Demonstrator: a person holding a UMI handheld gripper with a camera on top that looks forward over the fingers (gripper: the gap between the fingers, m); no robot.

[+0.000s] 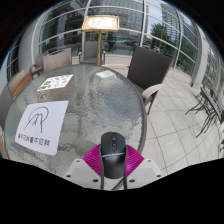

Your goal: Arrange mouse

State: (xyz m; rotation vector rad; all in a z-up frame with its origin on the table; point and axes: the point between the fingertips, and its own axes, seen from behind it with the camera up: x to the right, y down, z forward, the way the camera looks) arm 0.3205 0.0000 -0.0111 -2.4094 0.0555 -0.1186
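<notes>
The mouse [113,152] sits between the magenta pads [95,160], and the gripper [113,165] looks clamped on its sides: light, hard, slick plastic, best pinched at the waist. Beneath it is the round table [110,100]; a white sign [38,125] lies at ten o'clock and a chair [150,72] stands at one.

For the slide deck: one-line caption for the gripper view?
Gripper shut on a black mouse above a round glass table, white sign lying left of it.

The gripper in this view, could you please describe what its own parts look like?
The gripper shows two light grey, blocky jaws. Each carries a bright magenta pad on its inner face, with a ribbed look. No cables, markings, hand or sleeve are visible.
</notes>
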